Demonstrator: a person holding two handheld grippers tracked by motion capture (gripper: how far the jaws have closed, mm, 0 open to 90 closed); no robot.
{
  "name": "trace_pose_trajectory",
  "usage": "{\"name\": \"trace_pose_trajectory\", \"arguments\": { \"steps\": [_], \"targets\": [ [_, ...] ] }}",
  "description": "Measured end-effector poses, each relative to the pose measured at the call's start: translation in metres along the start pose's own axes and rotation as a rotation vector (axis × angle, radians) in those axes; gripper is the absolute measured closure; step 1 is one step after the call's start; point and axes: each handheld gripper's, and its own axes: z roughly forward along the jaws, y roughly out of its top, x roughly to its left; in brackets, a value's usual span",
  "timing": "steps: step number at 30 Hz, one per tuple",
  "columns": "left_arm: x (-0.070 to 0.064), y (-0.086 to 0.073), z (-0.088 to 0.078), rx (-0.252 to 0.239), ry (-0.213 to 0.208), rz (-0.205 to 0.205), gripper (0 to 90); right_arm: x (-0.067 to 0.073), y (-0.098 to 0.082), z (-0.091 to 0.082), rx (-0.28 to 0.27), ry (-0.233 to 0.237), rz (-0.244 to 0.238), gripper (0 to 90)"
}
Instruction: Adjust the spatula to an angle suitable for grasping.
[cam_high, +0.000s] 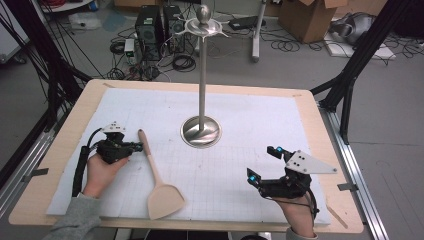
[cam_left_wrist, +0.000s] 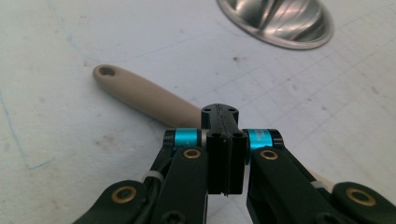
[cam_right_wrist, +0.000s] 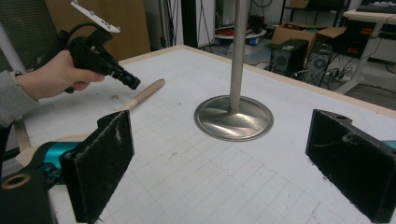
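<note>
Wooden spatula (cam_high: 157, 180) lies flat on the white gridded mat (cam_high: 240, 130) covering the plywood table (cam_high: 320, 150): smooth rounded handle with a hang hole at its tip, broad flat blade toward the person. Left tool (cam_high: 140, 146) has its black jaws pressed together with nothing between them, poised just over the handle's far end. Right tool (cam_high: 263, 164), matte black with rough foam-like pads, stands wide apart and empty, well right of the polished steel stand (cam_high: 201, 131) with its domed round base and slim pole.
</note>
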Motion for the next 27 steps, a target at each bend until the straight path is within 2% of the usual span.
{"name": "trace_pose_trajectory", "arguments": {
  "steps": [1, 2, 4, 6, 7, 10, 14, 26, 27],
  "targets": [
    [-0.008, 0.000, -0.003, 0.000, -0.010, 0.017, 89.7, 0.000, 0.000, 0.001, -0.001, 0.000, -0.005, 7.0],
    [-0.008, 0.000, -0.003, 0.000, -0.010, 0.017, 89.7, 0.000, 0.000, 0.001, -0.001, 0.000, -0.005, 7.0],
    [-0.019, 0.000, -0.003, 0.015, -0.020, 0.046, 89.6, 0.002, 0.001, 0.002, -0.002, 0.007, -0.008, 6.9],
    [-0.023, -0.001, -0.002, 0.020, -0.023, 0.055, 89.7, 0.003, 0.002, 0.001, -0.002, 0.007, -0.008, 6.9],
    [-0.029, -0.001, 0.000, 0.020, -0.030, 0.068, 89.7, 0.003, 0.002, 0.001, -0.003, 0.009, -0.008, 6.9],
    [-0.035, -0.003, 0.003, 0.020, -0.048, 0.077, 89.7, 0.002, 0.002, 0.001, -0.004, 0.008, -0.010, 6.9],
    [-0.042, -0.006, 0.006, 0.014, -0.073, 0.068, 89.6, 0.002, 0.002, 0.000, -0.008, 0.007, -0.006, 6.9],
    [-0.069, -0.017, 0.015, 0.059, -0.099, 0.112, 89.6, 0.002, 0.002, 0.001, -0.008, 0.009, -0.006, 6.9],
    [-0.071, -0.018, 0.015, 0.065, -0.091, 0.120, 89.6, 0.002, 0.002, 0.001, -0.008, 0.008, -0.006, 6.9]
  ]
}}
